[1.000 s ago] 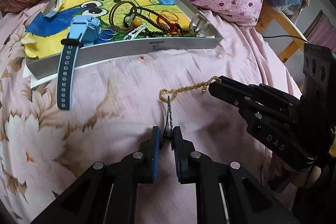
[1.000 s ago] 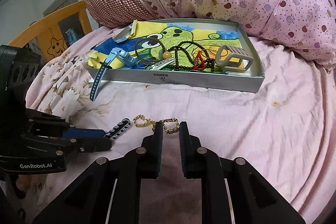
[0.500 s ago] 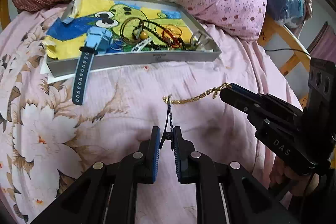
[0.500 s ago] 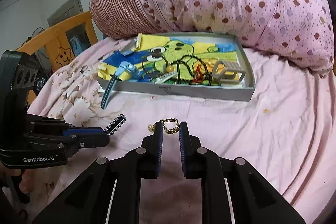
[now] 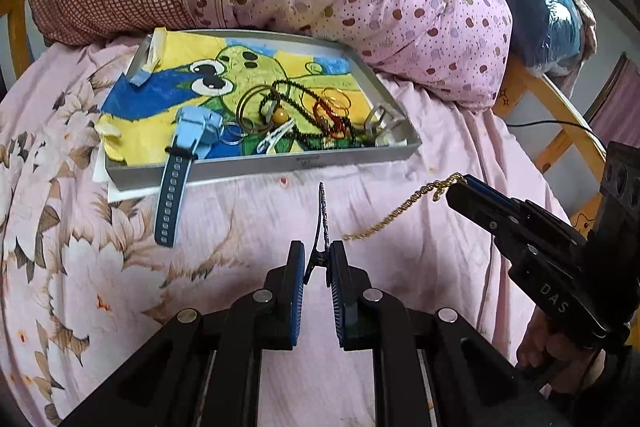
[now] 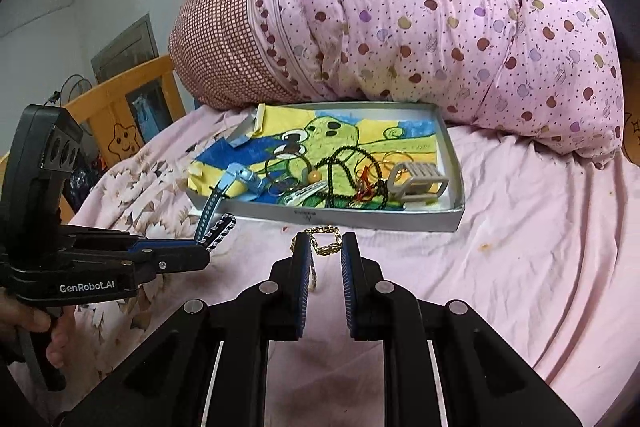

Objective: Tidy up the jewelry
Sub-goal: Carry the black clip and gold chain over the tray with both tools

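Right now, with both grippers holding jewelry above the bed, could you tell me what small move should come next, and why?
Probably carry the right gripper forward over the tray before opening. It pinches one end of the gold chain, whose other end dangles clear of the hair clip held in the left gripper. The tray lies just ahead with the other pieces.

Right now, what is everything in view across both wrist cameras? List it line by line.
Tray: one, grey, on the bed, with a cartoon drawing inside.
Watch: one, light blue, strap hanging over the tray's front wall.
Black bead strand: one, in the tray.
Buckle: one, beige, tray's right end.
Gold chain: one, dangling from the right gripper.
Hair clip: one, black-and-white, in the left gripper.
Quilt: one, pink, spotted, behind the tray.
Left gripper: shut on clip.
Right gripper: shut on chain.
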`<state>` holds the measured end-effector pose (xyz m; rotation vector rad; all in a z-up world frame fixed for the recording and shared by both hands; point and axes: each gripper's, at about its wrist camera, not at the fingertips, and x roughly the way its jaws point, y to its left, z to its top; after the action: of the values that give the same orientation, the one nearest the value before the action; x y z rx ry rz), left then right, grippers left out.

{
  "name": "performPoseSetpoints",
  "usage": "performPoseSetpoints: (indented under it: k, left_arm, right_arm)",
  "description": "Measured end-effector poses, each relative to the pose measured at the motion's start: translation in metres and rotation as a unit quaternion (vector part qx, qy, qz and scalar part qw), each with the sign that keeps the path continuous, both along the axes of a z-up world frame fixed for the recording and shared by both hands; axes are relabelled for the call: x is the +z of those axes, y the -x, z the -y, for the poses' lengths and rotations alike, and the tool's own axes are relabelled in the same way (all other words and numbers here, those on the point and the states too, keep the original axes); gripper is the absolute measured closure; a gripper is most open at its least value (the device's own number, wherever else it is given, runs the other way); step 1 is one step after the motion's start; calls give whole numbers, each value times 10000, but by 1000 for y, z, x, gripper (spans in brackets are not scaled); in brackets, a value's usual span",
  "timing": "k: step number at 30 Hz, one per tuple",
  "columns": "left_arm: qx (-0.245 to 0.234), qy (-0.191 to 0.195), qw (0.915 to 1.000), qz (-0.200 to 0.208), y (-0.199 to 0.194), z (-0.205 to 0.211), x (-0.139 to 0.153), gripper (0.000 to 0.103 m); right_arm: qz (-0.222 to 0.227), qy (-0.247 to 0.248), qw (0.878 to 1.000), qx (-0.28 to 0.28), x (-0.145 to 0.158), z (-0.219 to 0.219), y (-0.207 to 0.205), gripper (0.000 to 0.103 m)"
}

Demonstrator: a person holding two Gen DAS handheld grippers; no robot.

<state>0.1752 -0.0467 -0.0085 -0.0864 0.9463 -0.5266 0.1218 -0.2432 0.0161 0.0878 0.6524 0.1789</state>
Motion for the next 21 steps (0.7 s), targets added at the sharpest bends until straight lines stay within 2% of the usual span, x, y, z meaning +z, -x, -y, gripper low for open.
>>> performPoseSetpoints:
  k: [13, 21]
  left_arm:
    - [77, 77, 9999, 45, -17, -2, 0, 91]
    - [110, 169, 9996, 187, -36, -4, 6, 91]
  right_arm:
    - [25, -116, 9999, -57, -1, 1, -7, 89]
    - [358, -170, 9992, 9, 19, -4, -28, 89]
